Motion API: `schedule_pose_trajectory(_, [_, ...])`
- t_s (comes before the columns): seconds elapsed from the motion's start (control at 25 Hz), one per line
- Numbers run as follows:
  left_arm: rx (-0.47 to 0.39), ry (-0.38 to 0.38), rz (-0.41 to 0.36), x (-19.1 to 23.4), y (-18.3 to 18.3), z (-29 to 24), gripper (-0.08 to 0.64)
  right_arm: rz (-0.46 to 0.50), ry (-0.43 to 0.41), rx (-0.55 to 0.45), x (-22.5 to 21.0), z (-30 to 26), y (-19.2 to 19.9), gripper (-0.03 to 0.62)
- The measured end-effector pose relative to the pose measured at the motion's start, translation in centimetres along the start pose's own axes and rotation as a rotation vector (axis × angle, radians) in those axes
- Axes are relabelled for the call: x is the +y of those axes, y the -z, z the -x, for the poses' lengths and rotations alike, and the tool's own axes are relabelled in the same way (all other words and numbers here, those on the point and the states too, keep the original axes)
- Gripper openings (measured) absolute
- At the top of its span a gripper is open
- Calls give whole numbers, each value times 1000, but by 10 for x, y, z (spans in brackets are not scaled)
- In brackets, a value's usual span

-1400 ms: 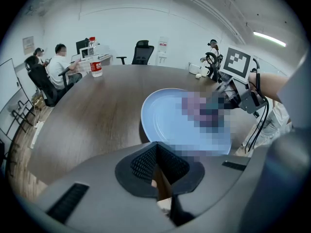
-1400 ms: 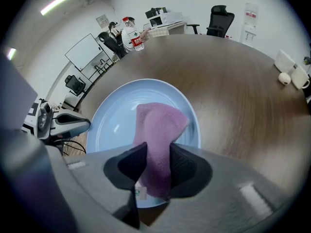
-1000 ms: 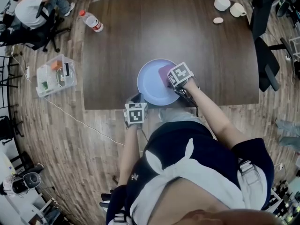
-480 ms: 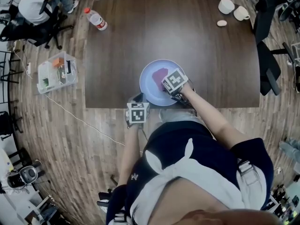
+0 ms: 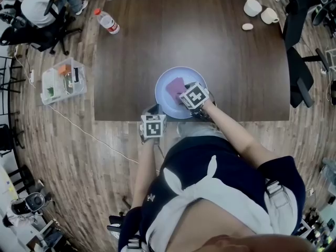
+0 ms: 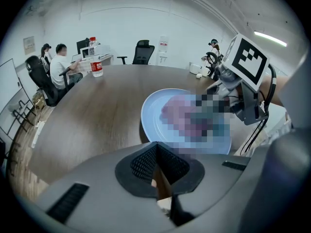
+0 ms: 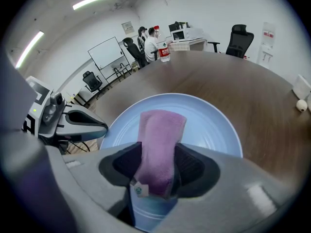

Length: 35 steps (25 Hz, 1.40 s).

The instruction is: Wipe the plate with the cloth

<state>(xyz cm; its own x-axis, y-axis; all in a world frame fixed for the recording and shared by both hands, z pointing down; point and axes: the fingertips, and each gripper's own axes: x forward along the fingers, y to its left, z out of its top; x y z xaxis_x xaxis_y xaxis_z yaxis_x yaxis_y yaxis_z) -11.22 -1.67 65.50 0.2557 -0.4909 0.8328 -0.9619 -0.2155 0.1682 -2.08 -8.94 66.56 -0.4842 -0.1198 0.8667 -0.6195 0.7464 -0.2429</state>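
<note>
A pale blue plate point(image 5: 164, 83) sits on the dark wooden table point(image 5: 184, 30) near its front edge. On it lies a folded pink cloth point(image 5: 175, 88), which also shows in the right gripper view point(image 7: 160, 140) on the plate point(image 7: 214, 125). My right gripper point(image 5: 184, 96) hangs over the plate's near right part. Its jaws have just been opening, and the cloth's near end rests between the spread pads point(image 7: 192, 166). My left gripper point(image 5: 153, 112) stays at the table's front edge, just short of the plate's near left rim point(image 6: 155, 106), with its jaws shut point(image 6: 155, 152) on nothing.
A water bottle point(image 5: 106, 21) lies at the table's far left corner. Two white cups point(image 5: 261, 10) and a small pale object stand at the far right. A clear plastic box point(image 5: 63, 80) sits on the floor at left. Office chairs and a seated person are beyond.
The right gripper slid toward me and a little left across the plate, drawing the cloth from the plate's right side to its middle. The left gripper kept still.
</note>
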Motion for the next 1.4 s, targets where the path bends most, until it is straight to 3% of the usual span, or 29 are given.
schedule_pose_trajectory(0.2, [-65, -22, -14, -4, -11, 12, 5, -33, 48, -172, -2, 30, -19, 218])
schedule_pose_trajectory(0.36, [-126, -34, -23, -8, -22, 25, 4, -60, 23, -318, 9, 54, -32, 216])
schedule_pose_trajectory(0.56, [-211, -18, -9, -20, -30, 40, 4, -40, -26, -426, 34, 77, -39, 207])
schedule_pose_trajectory(0.6, [-224, -11, -5, -24, -32, 44, 4, -34, -33, -444, 40, 82, -41, 199])
schedule_pose_trajectory(0.68, [-257, 9, 9, -32, -37, 52, 5, -32, -41, -480, 48, 92, -43, 107])
schedule_pose_trajectory(0.84, [-330, 38, 24, -46, -44, 66, 5, -51, -65, -534, 60, 104, -40, 0])
schedule_pose_trajectory(1.16, [-410, 88, 52, -67, -49, 91, 4, -58, -108, -628, 82, 132, -32, -2])
schedule_pose_trajectory(1.4, [-425, 118, 52, -87, -43, 97, 5, -64, -107, -628, 90, 146, -19, -2])
